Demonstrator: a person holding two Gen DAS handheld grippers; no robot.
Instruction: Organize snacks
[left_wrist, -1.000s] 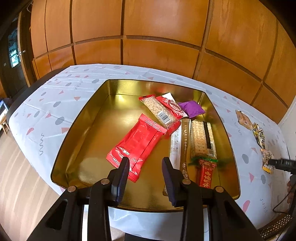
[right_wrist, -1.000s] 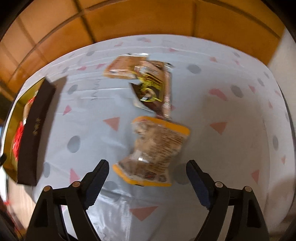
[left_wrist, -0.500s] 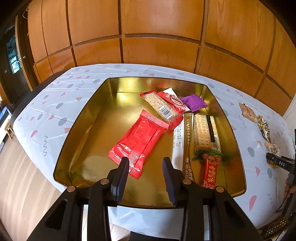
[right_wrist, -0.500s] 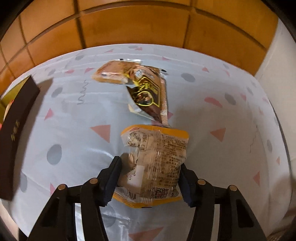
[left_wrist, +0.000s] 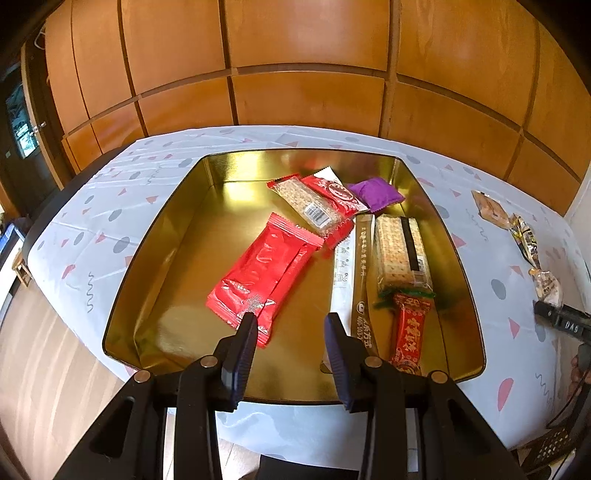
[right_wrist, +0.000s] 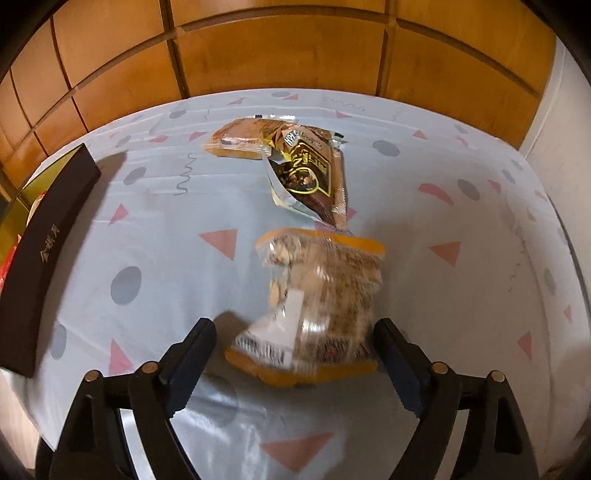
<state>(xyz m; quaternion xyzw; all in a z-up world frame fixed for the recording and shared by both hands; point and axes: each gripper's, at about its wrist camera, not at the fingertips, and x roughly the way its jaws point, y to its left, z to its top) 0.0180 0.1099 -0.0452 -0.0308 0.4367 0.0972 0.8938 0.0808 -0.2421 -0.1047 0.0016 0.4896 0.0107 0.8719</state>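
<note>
A gold tin on the patterned tablecloth holds a large red packet, an oat bar, a purple pouch, a cracker pack and a small red packet. My left gripper hovers over the tin's near edge, jaws narrowly apart with nothing between them. In the right wrist view my right gripper has its jaws opening wide around a clear orange-edged snack packet, which is blurred. The pads stand clear of it on both sides.
Beyond that packet lie a brown-and-gold packet and an orange packet. The tin's dark outer wall runs along the left. Wooden wall panels back the table. A white wall borders the table on the right.
The right jaws closed in on the orange-edged packet half a second ago and now stand wide again, with the packet shifted and blurred. The left gripper has barely moved.
</note>
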